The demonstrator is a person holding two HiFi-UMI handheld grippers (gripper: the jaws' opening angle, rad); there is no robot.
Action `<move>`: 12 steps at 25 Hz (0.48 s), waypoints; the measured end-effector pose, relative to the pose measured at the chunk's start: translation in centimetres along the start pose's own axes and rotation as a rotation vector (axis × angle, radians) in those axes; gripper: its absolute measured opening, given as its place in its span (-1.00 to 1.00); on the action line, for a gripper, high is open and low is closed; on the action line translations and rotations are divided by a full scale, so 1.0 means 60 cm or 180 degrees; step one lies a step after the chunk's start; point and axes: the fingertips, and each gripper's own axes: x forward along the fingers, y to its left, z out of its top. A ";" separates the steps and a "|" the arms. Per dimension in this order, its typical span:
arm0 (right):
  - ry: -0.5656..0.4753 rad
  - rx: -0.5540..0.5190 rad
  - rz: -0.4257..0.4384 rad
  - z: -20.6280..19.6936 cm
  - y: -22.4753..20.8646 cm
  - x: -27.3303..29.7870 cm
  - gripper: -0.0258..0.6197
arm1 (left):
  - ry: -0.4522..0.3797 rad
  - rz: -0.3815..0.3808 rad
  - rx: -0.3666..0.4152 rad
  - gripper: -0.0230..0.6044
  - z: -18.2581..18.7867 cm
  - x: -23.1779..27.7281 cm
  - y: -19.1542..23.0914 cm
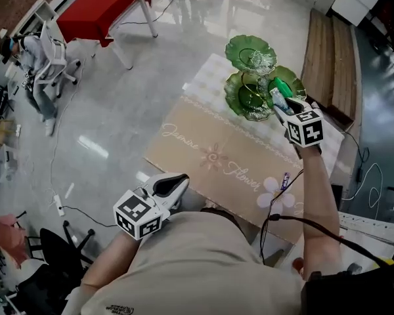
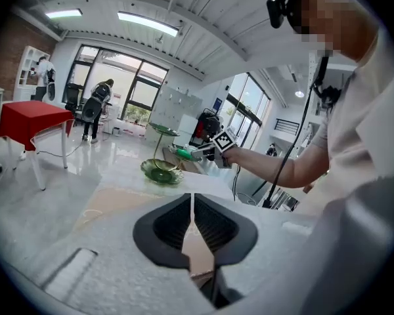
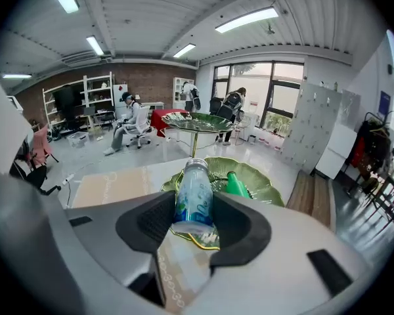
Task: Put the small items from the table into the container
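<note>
A green glass tiered dish stand (image 1: 244, 99) stands at the table's far end, with an upper plate (image 1: 250, 52) on a stem. My right gripper (image 1: 280, 109) is over the lower dishes, shut on a small clear bottle (image 3: 193, 199) with a blue-green label, its neck pointing at the stand. A green item (image 3: 235, 184) lies in the lower dish (image 3: 262, 184). My left gripper (image 1: 175, 183) hovers at the table's near left edge, shut with nothing in it (image 2: 192, 220). A small purple item (image 1: 285, 179) lies on the cloth near the right arm.
The table carries a beige cloth (image 1: 210, 151) with lettering and a flower print. A red table (image 1: 105, 8) and a seated person (image 1: 33, 61) are far left on the shiny floor. A wooden bench (image 1: 327, 61) runs beyond the table on the right.
</note>
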 end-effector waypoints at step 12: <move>0.0389 -0.0015 0.0036 -0.012 -0.031 0.085 -0.33 | -0.0041 0.0224 -0.0143 -0.90 -0.015 -0.042 0.035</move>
